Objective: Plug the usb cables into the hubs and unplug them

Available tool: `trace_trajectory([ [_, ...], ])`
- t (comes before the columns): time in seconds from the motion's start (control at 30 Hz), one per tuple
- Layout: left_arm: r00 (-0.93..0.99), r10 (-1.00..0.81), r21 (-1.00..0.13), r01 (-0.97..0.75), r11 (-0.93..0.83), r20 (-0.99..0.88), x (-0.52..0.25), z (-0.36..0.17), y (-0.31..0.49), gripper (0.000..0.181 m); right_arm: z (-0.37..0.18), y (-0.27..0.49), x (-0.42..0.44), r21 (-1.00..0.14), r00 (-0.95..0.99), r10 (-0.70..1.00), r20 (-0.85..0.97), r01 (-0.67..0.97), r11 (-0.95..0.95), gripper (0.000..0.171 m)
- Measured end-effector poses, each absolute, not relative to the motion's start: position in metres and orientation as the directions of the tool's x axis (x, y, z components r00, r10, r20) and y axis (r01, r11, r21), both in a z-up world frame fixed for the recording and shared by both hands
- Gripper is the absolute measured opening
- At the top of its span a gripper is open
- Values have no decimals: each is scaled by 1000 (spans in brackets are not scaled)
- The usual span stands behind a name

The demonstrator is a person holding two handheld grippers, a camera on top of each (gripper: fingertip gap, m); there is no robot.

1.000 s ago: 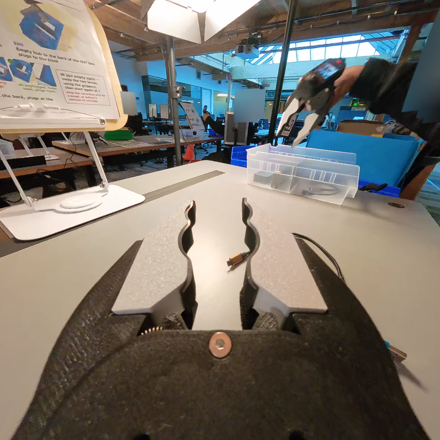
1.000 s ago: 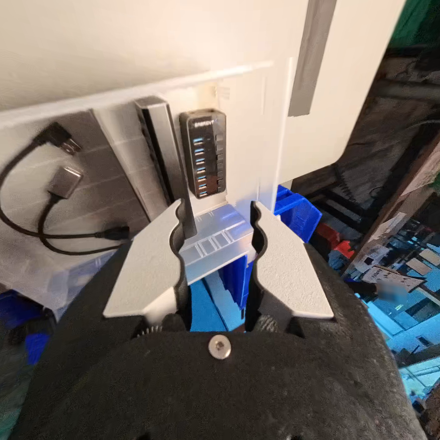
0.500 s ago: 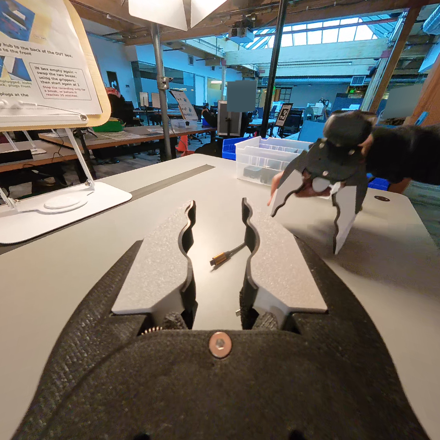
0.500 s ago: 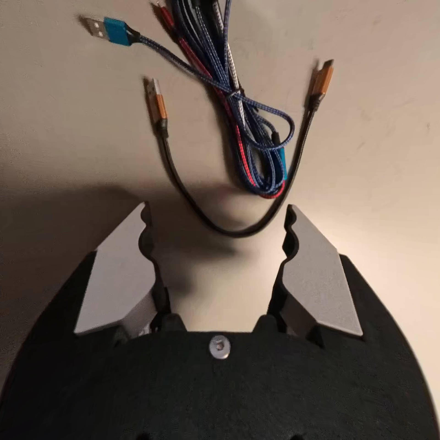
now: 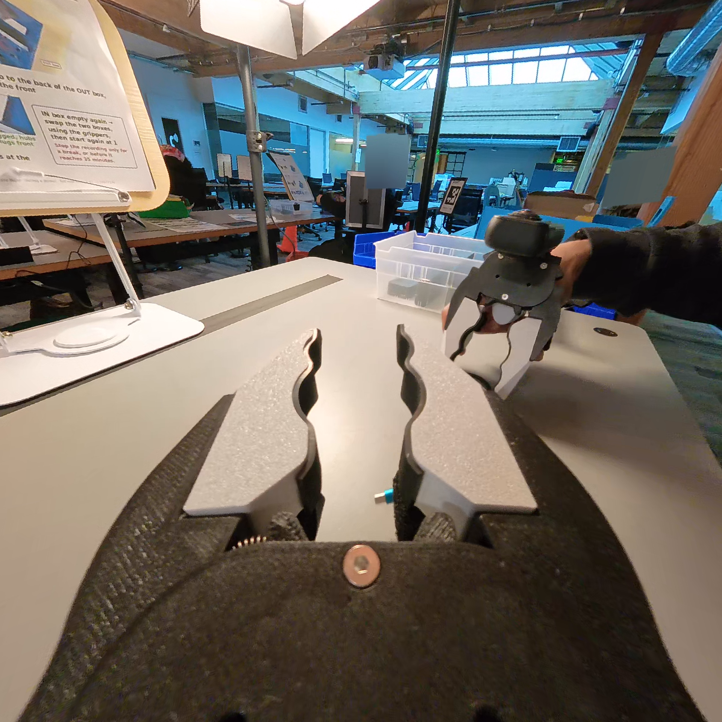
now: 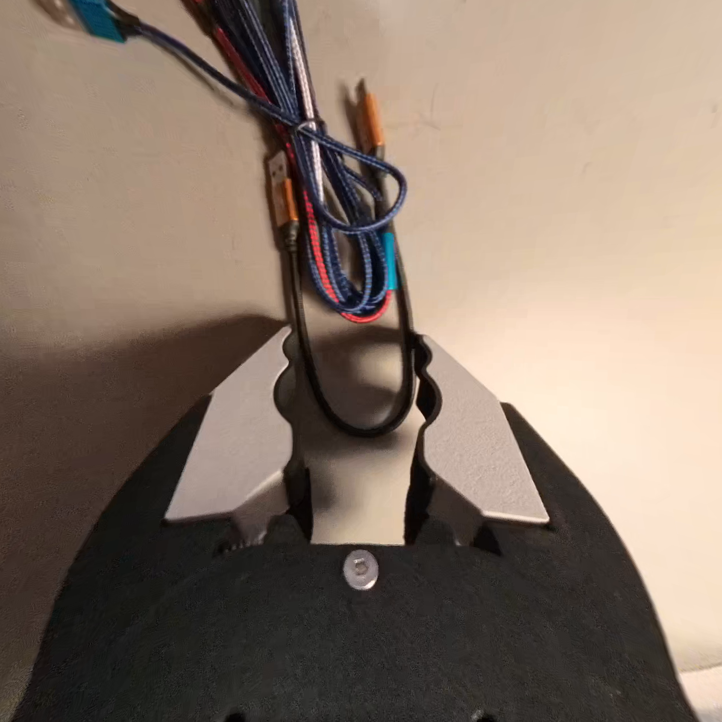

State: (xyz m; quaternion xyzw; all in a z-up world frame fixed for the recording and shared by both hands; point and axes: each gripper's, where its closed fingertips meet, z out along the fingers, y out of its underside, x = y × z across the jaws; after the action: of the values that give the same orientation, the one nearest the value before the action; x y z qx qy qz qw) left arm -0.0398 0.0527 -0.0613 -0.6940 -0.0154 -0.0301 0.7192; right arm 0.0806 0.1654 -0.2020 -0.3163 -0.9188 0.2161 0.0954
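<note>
The right tool (image 6: 353, 340), lower now, has narrowed around the black cable's (image 6: 351, 426) loop, still gapped; the left tool (image 5: 358, 340) stays apart over the grey tabletop (image 5: 586, 410).

A big white lamp (image 5: 289, 23) hangs up top and shines down hard. Blue daylight comes through the roof windows (image 5: 527, 68) far back. The grey counter (image 5: 117, 449) looks bright and a bit shiny. Straight poles bend near the edges of the left wrist view. The right wrist view is warmer, dimmer and blurry. There the cables (image 6: 332, 218) look smeared, and the right tongs (image 6: 353, 344) throw a soft dark shadow onto the counter.
</note>
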Motion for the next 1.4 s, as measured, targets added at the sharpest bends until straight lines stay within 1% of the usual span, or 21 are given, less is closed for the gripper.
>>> trace_trajectory([
  [0.03, 998, -25, -997, 67, 35, 66, -39, -61, 53, 40, -202, 170, 86, -456, -778, 627, 43, 543, 705, 53],
  [0.07, 997, -29, -997, 68, 36, 67, -37, -61, 53, 40, -202, 173, 92, -453, -773, 633, 44, 550, 702, 50],
  [0.23, 996, -50, -997, 70, 35, 68, -31, -59, 54, 40, -200, 199, 119, -400, -722, 688, 77, 610, 684, 44],
  [0.3, 996, -57, -997, 68, 33, 66, -28, -59, 55, 40, -200, 209, 126, -374, -704, 703, 102, 628, 683, 39],
  [0.4, 997, -62, -998, 56, 28, 54, -25, -60, 56, 40, -197, 227, 131, -317, -691, 698, 191, 629, 710, 31],
  [0.47, 997, -63, -999, 49, 21, 48, -24, -62, 57, 40, -191, 238, 131, -249, -707, 643, 295, 593, 766, 24],
  [0.57, 997, -63, -999, 43, 9, 42, -23, -65, 58, 40, -176, 252, 124, -97, -731, 484, 482, 504, 858, 13],
  [0.6, 997, -64, -999, 41, 4, 41, -23, -66, 59, 40, -171, 254, 122, -56, -731, 437, 524, 482, 874, 6],
  [0.63, 997, -64, -999, 42, 2, 41, -23, -67, 59, 40, -166, 255, 120, -27, -732, 395, 555, 459, 888, 4],
  [0.73, 997, -66, -999, 42, -3, 42, -22, -68, 59, 40, -155, 257, 116, 22, -728, 324, 605, 421, 907, 3],
  [0.9, 997, -70, -999, 40, -2, 40, -21, -67, 59, 40, -134, 268, 118, 72, -715, 265, 647, 403, 912, 3],
  [0.97, 997, -72, -999, 42, -3, 42, -20, -67, 59, 40, -120, 277, 121, 113, -702, 220, 677, 395, 912, 3],
  [1.1, 996, -80, -999, 47, -2, 48, -19, -67, 59, 40, -87, 295, 129, 150, -677, 189, 712, 410, 900, 2],
  [1.27, 995, -91, -999, 44, -11, 45, -14, -69, 61, 40, -50, 308, 129, 226, -635, 84, 768, 391, 892, 2],
  [1.4, 995, -87, -999, 37, -16, 38, -14, -71, 62, 40, -32, 310, 123, 247, -596, 31, 802, 379, 892, 2],
])
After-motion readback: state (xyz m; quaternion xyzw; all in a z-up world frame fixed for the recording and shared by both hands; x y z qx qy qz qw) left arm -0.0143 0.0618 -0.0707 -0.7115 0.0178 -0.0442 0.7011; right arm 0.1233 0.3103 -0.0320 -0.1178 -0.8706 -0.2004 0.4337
